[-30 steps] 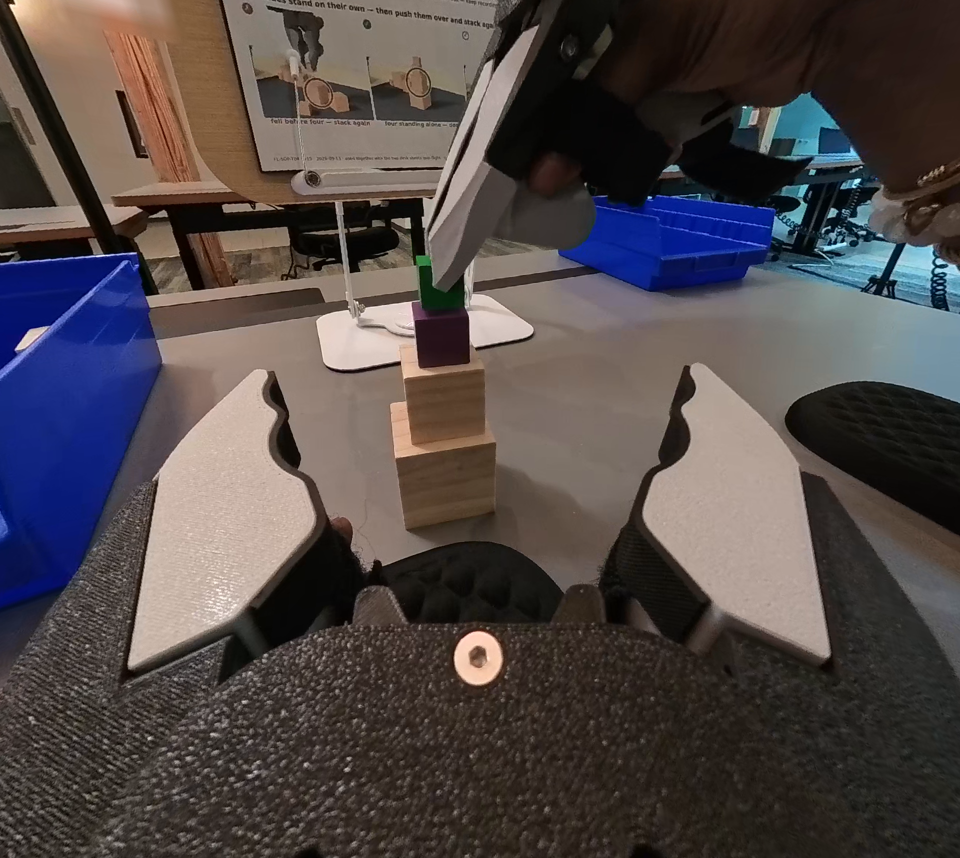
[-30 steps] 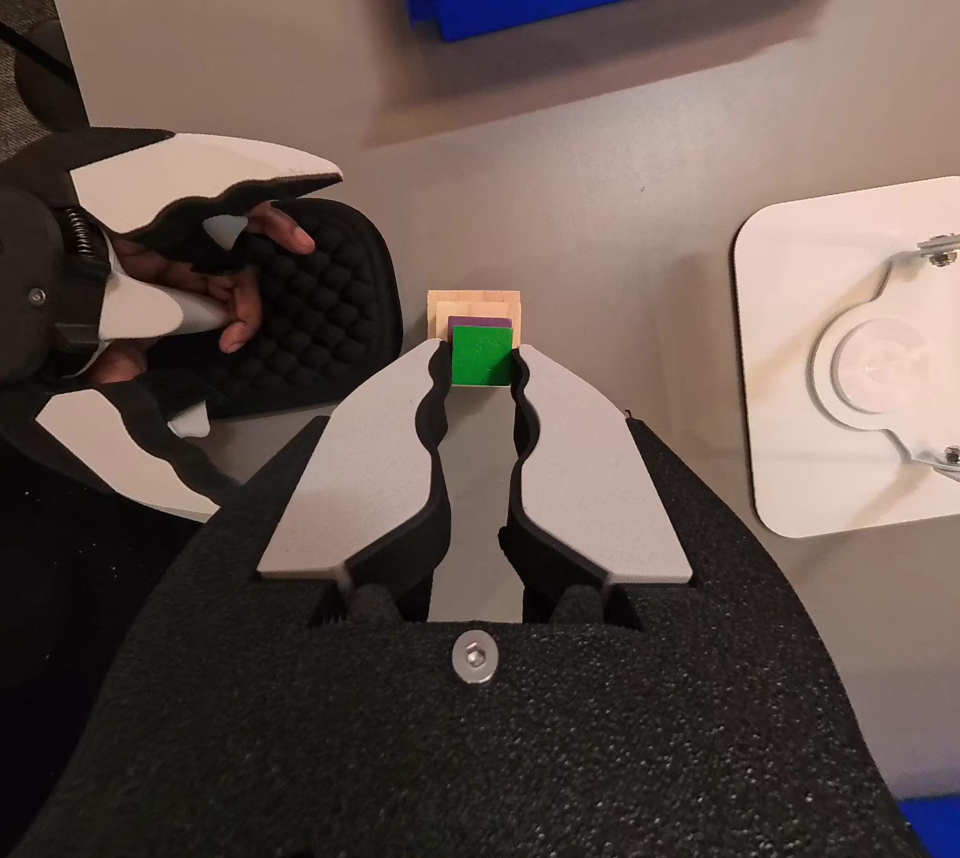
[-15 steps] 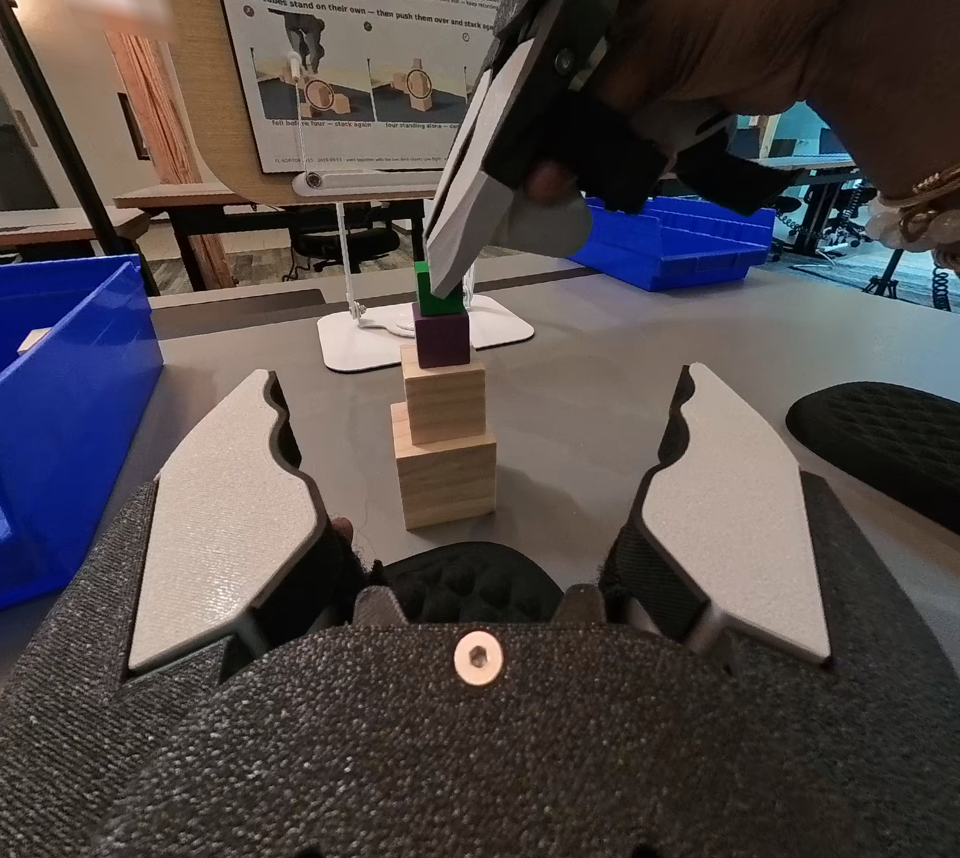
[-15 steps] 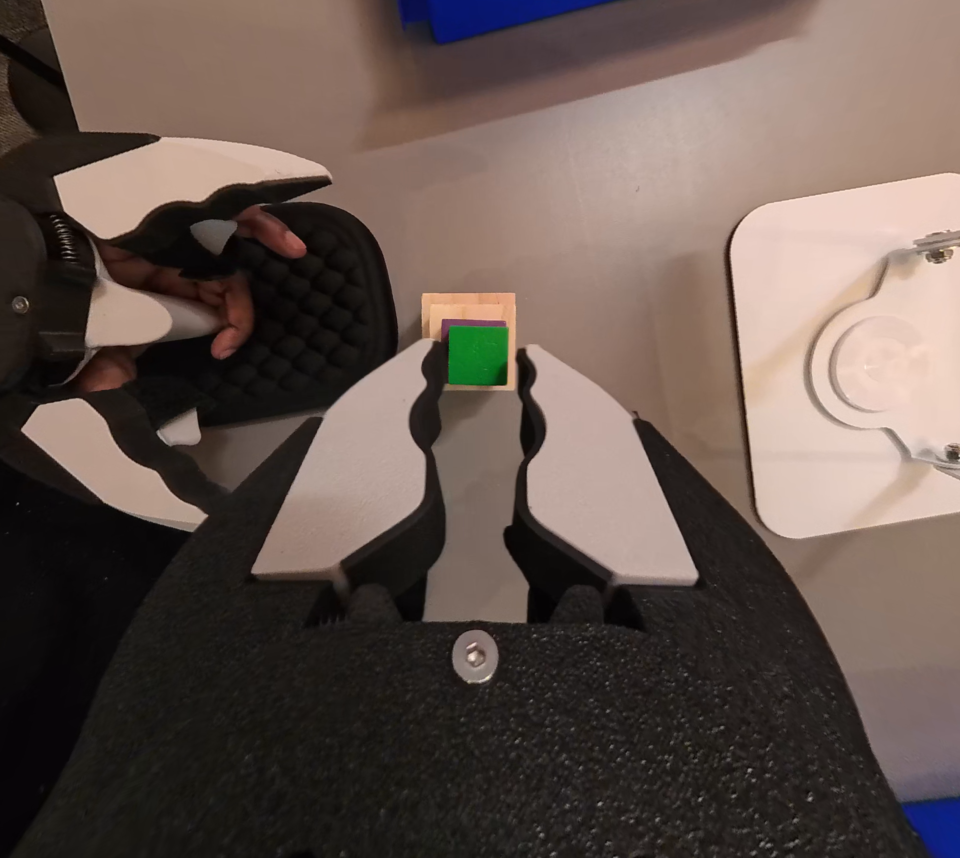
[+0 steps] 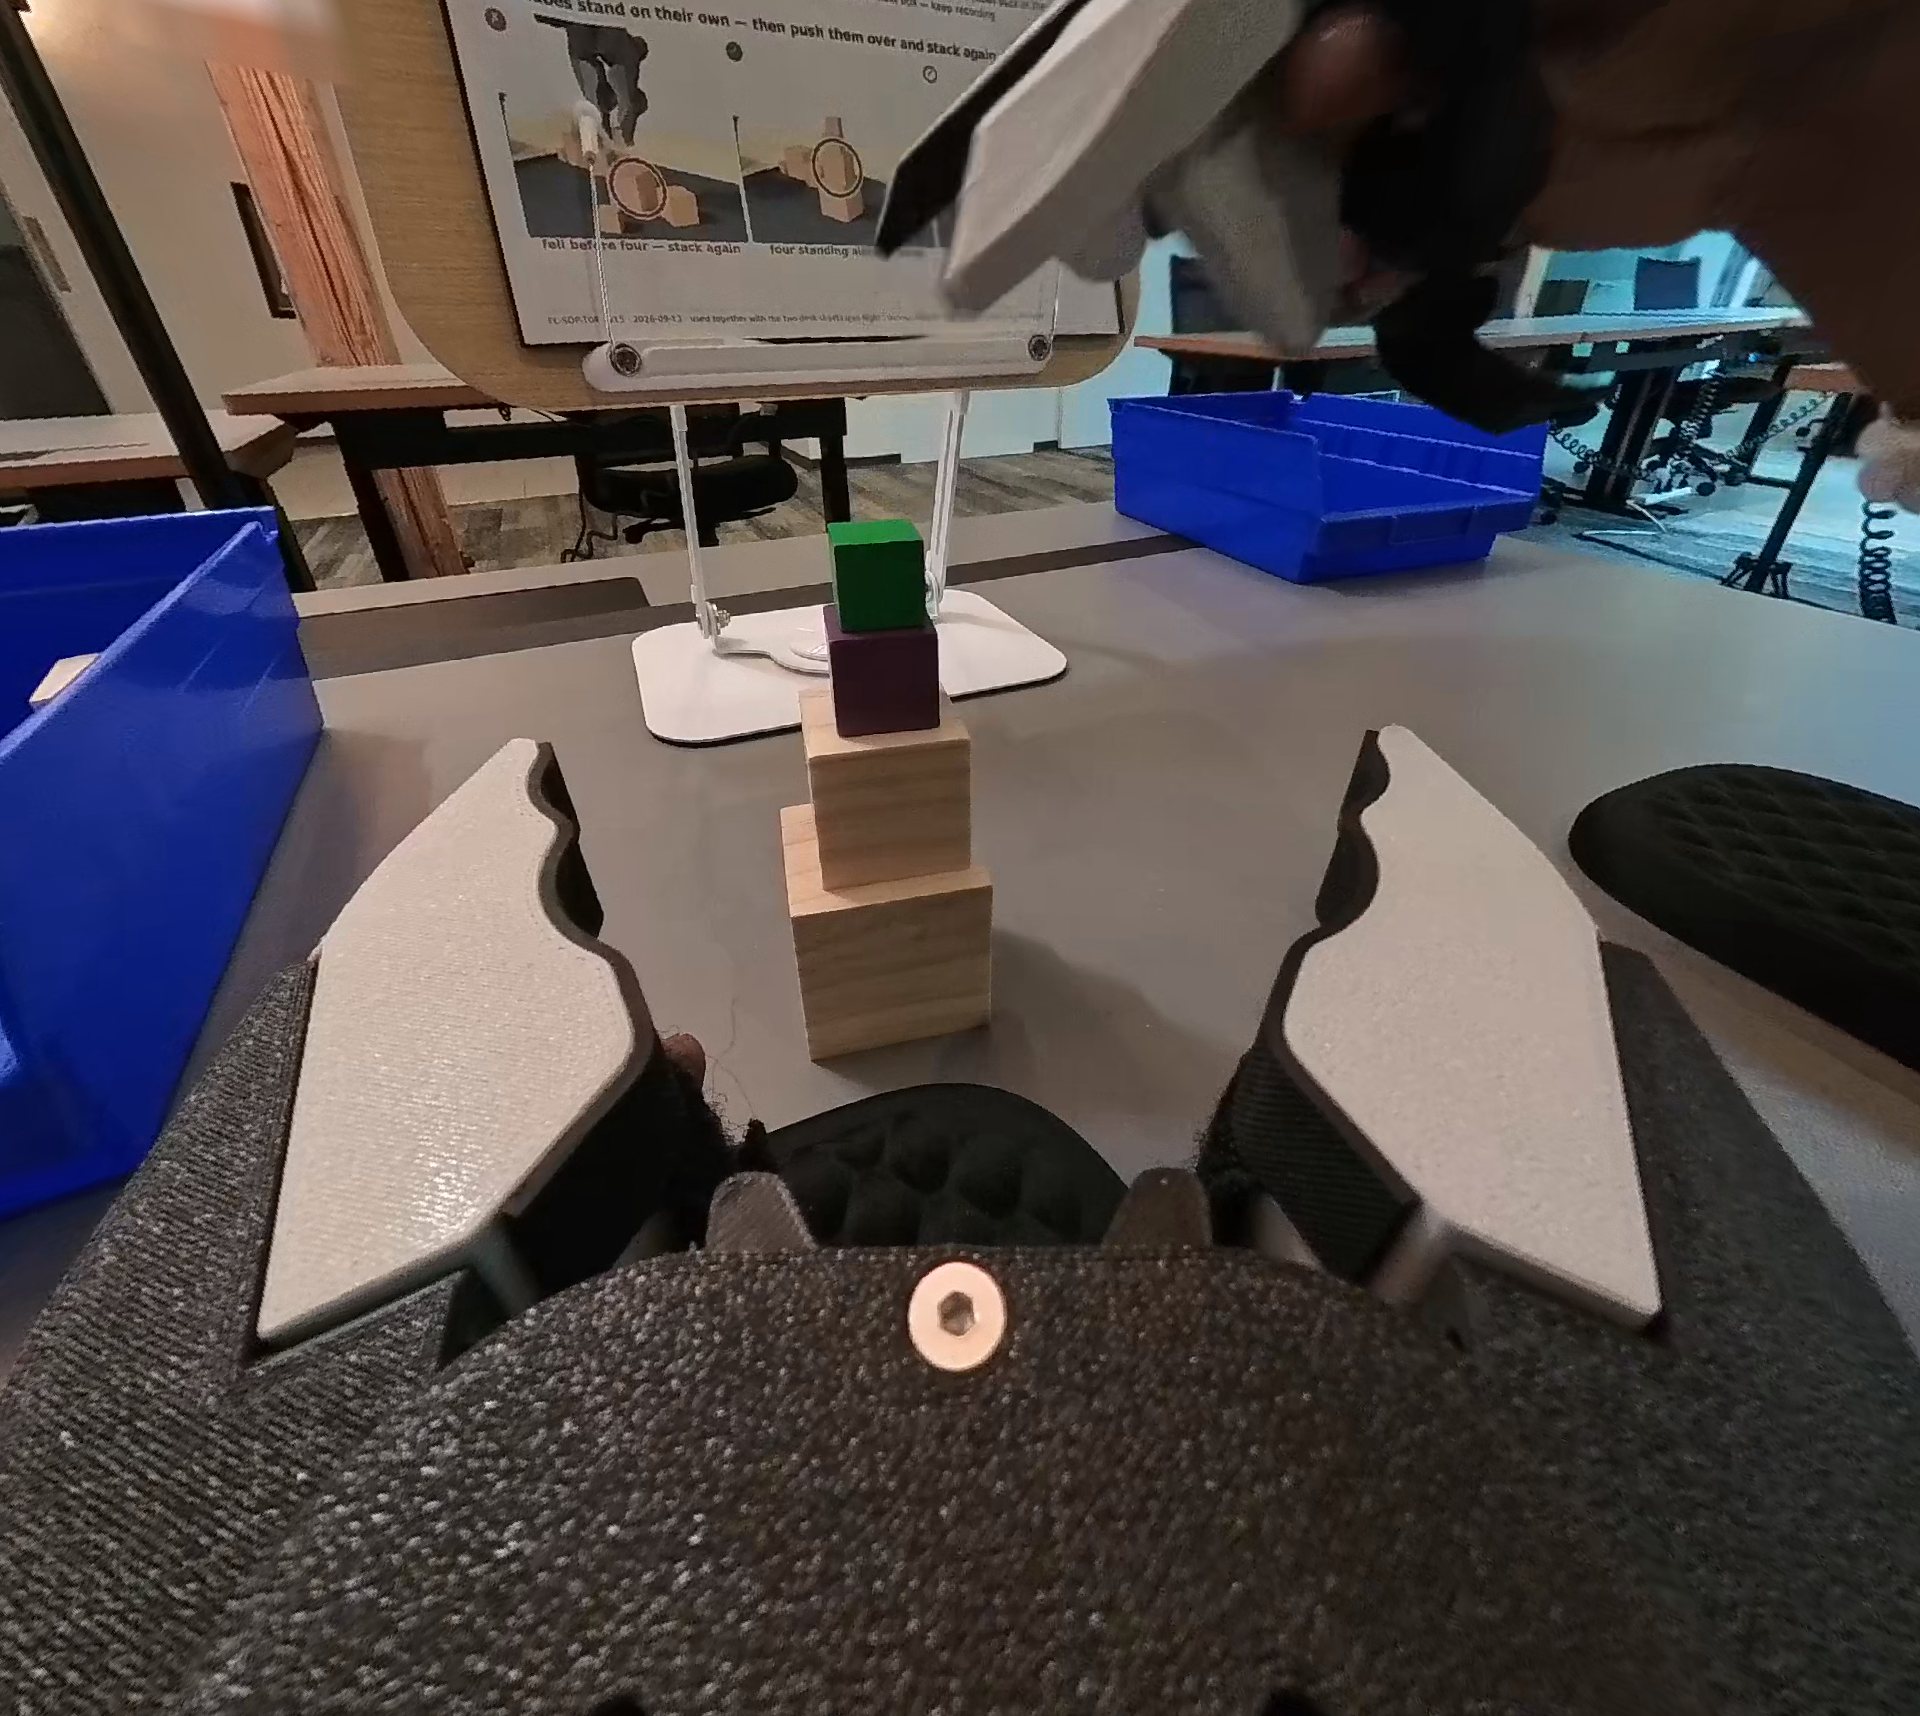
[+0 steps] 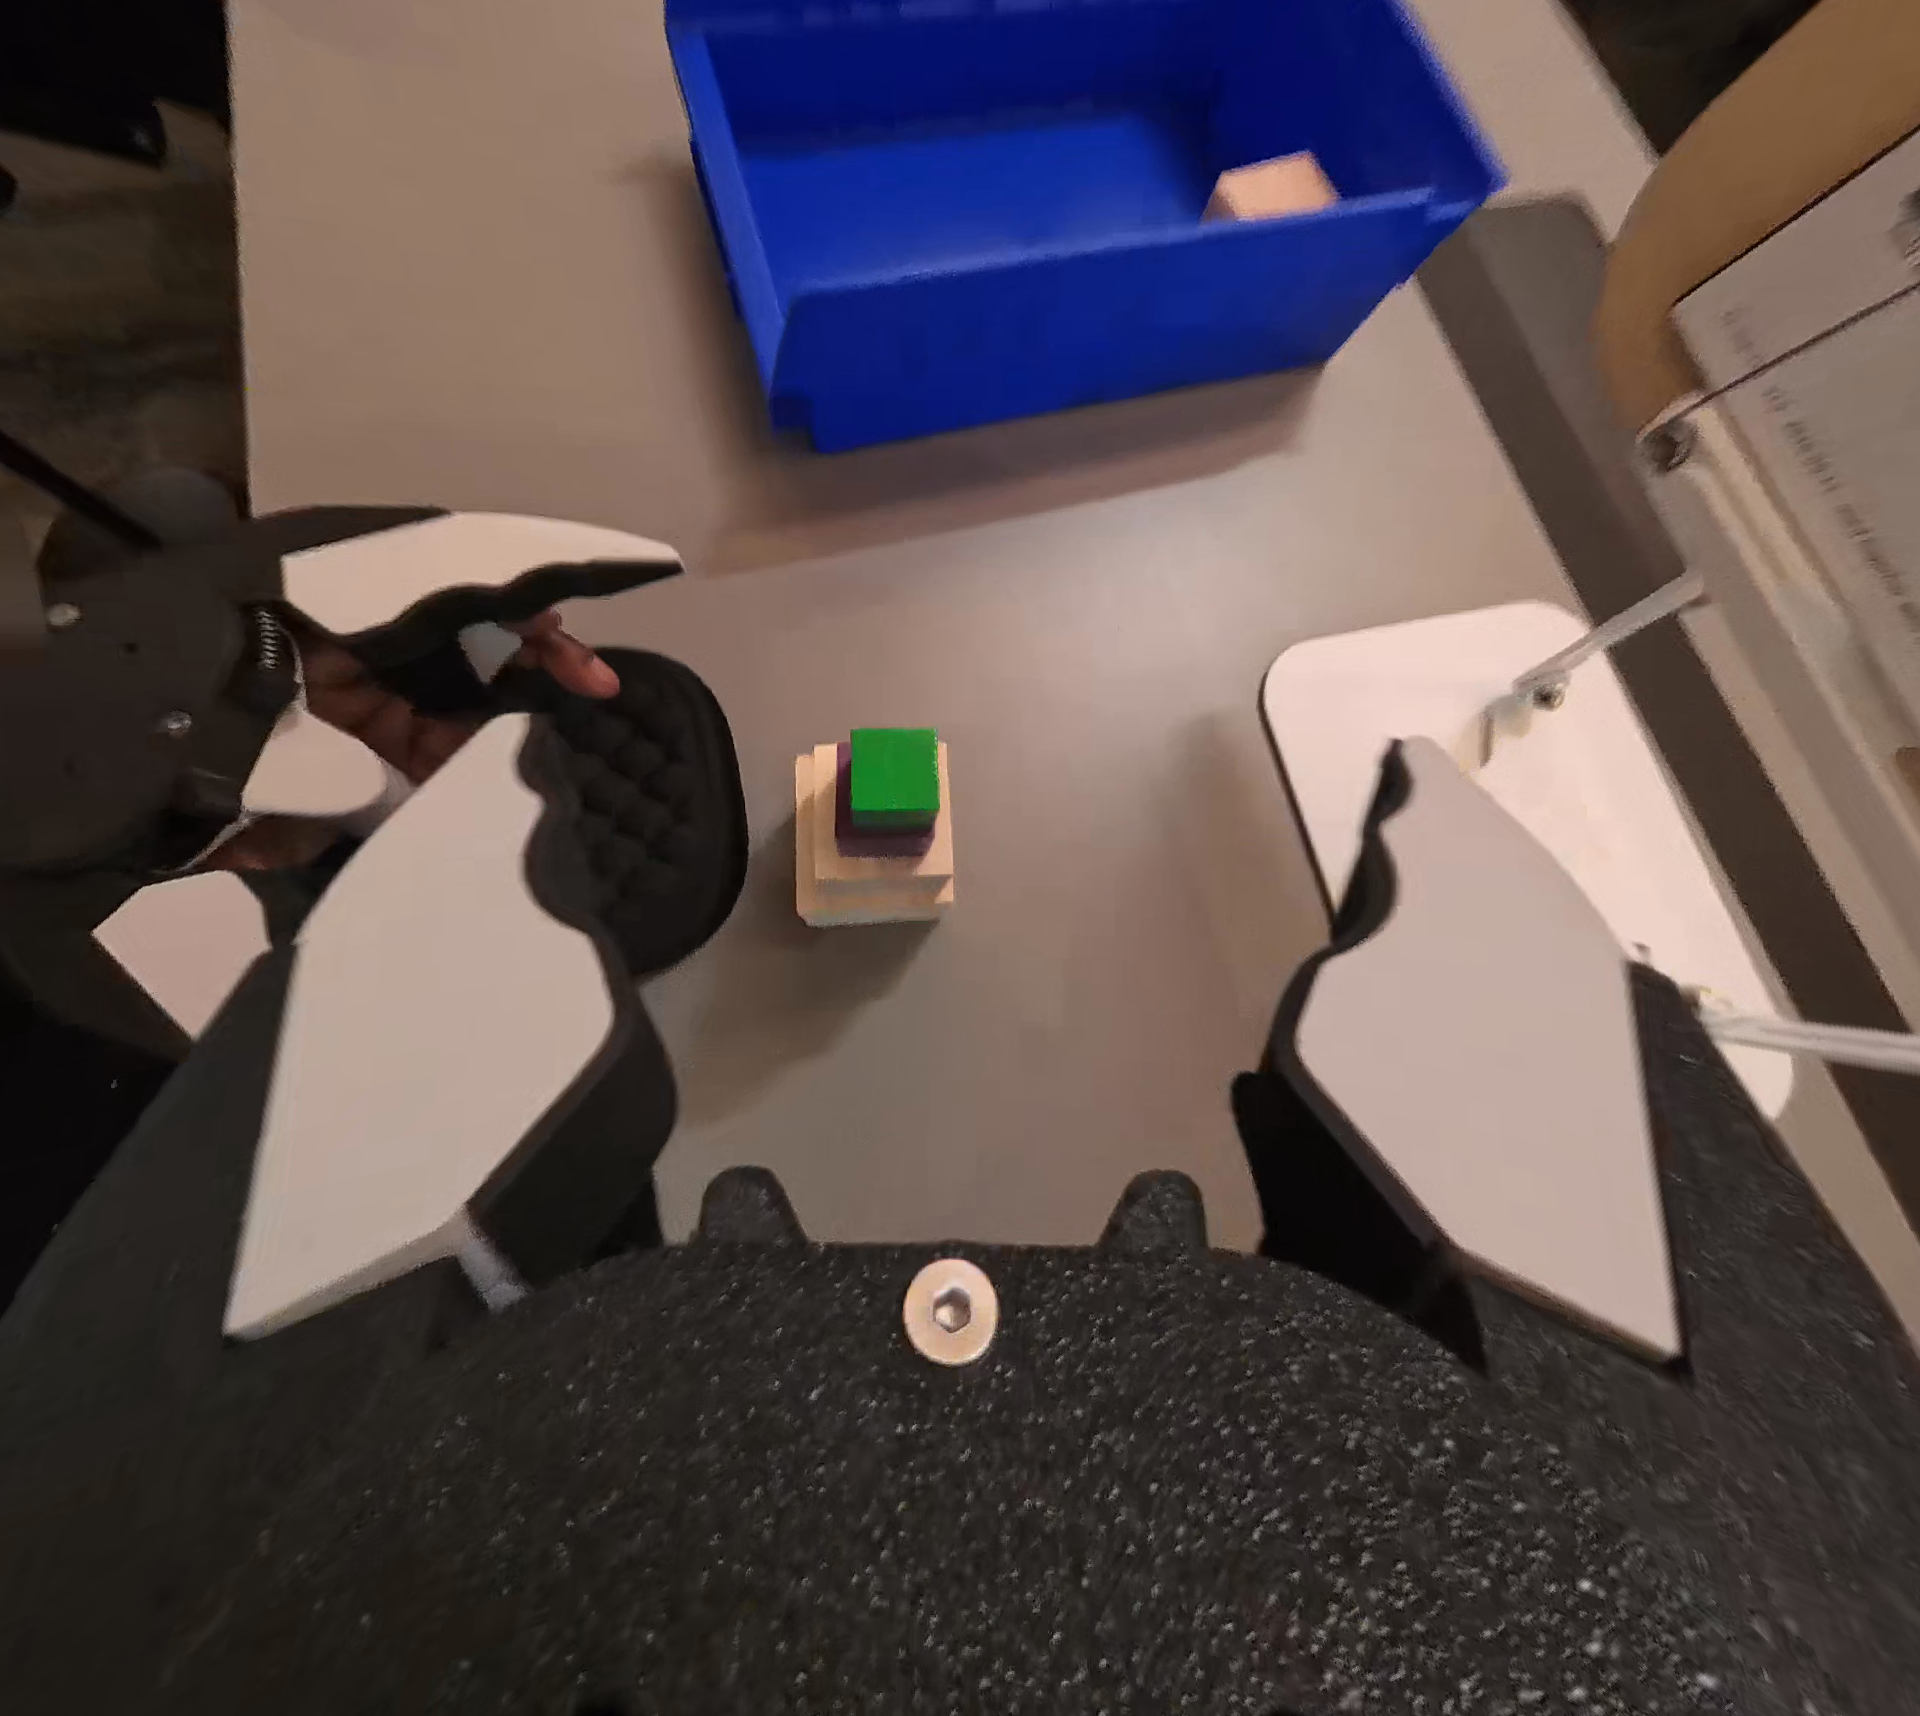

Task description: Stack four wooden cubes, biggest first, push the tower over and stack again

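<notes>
A tower of cubes stands on the grey table: a large wooden cube, a smaller wooden cube, a purple cube and a green cube on top. My left gripper is open and empty, low on the table just in front of the tower. My right gripper is open and empty, high above the tower, looking down on the green cube. It also shows in the left wrist view, up and to the right of the tower.
A blue bin with a wooden cube inside stands left of the tower. Another blue bin stands at the back right. A white stand base with an instruction board is behind the tower. Black pads lie on the table.
My right gripper opened wide, let go of the green cube on top of the tower, and rose up and away. The left gripper has not moved.
</notes>
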The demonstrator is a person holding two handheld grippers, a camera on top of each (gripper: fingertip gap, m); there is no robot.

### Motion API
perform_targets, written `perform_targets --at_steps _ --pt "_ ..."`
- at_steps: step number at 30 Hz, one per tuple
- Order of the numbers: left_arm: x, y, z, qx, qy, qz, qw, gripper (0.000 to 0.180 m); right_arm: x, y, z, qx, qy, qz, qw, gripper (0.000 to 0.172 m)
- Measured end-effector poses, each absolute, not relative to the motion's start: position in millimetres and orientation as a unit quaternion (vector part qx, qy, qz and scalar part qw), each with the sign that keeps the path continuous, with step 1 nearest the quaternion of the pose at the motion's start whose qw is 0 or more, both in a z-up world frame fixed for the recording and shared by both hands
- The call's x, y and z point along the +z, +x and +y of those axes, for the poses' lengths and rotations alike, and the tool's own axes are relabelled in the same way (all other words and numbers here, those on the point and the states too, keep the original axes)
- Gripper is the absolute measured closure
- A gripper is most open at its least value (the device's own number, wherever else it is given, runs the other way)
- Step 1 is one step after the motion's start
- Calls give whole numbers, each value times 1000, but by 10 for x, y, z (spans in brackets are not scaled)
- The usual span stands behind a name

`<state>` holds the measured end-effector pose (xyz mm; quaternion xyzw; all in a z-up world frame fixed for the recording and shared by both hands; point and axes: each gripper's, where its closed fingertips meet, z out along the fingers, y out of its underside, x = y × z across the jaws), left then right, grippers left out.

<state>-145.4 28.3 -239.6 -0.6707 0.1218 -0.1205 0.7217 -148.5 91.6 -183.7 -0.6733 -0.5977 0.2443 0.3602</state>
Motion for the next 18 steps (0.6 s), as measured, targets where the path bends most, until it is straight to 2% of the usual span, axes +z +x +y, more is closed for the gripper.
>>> perform_targets --at_steps 2,9,12,18 --pt "-2396 -1455 284 -120 -671 122 722 45 -1711 -1435 880 279 -646 -588 399 26" --pt "-2398 -1450 286 -120 -671 124 721 45 -1564 -956 643 387 -552 -552 491 28" --pt "-2398 -1448 286 -119 -671 125 721 46 -1726 -670 629 382 -545 -538 516 28" --pt "-2403 -1445 292 -117 -672 126 720 47 -2163 -273 571 404 -559 -513 511 28"
